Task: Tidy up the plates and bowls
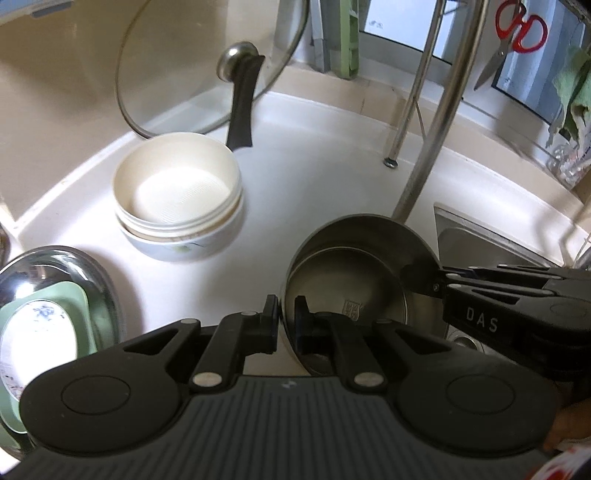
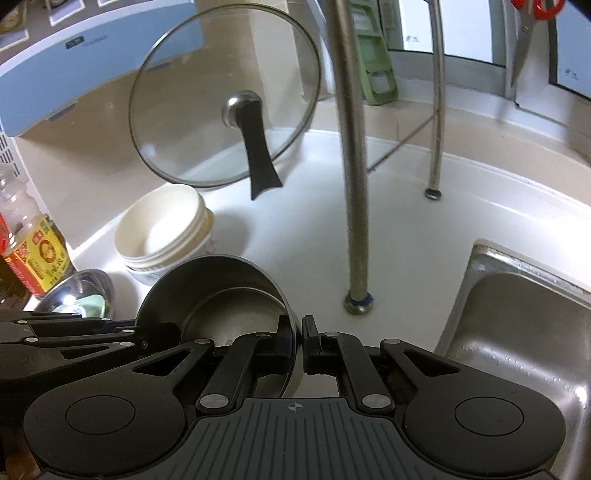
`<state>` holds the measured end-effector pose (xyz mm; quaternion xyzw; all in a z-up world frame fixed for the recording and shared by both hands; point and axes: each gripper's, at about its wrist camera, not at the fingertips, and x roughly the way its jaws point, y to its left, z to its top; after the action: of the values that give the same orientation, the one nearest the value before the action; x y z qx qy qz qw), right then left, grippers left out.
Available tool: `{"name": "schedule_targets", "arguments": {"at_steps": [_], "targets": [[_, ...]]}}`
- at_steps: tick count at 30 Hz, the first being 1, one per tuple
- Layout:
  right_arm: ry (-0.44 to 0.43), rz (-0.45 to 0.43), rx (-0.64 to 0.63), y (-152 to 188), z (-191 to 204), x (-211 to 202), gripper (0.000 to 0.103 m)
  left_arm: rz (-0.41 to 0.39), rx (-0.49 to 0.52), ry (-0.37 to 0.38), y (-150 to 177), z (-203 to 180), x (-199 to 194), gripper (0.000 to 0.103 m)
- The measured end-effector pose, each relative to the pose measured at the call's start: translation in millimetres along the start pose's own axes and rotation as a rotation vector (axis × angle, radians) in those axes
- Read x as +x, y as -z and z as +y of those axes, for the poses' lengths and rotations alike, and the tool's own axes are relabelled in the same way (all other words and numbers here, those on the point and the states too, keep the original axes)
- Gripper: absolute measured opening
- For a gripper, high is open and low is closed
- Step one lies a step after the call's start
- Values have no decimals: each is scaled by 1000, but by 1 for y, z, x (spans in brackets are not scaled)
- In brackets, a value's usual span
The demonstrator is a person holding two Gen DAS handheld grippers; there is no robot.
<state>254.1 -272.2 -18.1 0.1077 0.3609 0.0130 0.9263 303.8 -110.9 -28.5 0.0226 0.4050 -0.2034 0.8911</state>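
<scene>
A steel bowl (image 1: 351,266) (image 2: 221,291) hangs tilted just above the white counter (image 1: 314,177), held from two sides. My left gripper (image 1: 287,314) is shut on its near rim, one finger outside the wall and one inside. My right gripper (image 2: 297,334) is shut on the opposite rim and shows in the left wrist view as a black arm (image 1: 417,277) coming in from the right. A stack of white bowls (image 1: 177,199) (image 2: 162,229) stands on the counter behind the steel bowl. At far left an oval steel dish (image 1: 99,280) (image 2: 77,291) holds a green plate (image 1: 48,325).
A glass lid (image 1: 207,66) (image 2: 225,96) leans on the back wall. Steel rack legs (image 2: 354,184) (image 1: 436,140) stand on the counter beside the sink (image 2: 517,332) (image 1: 480,240). An oil bottle (image 2: 33,251) stands at left; red scissors (image 1: 517,26) hang at upper right.
</scene>
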Motion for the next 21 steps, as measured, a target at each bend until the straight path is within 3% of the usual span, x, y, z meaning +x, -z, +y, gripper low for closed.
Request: {"name": "schedule_targets", "arguments": {"at_steps": [21], "targets": [[-57, -61, -82, -33, 56, 5, 6, -88, -30, -53, -25, 47, -34, 7]]}}
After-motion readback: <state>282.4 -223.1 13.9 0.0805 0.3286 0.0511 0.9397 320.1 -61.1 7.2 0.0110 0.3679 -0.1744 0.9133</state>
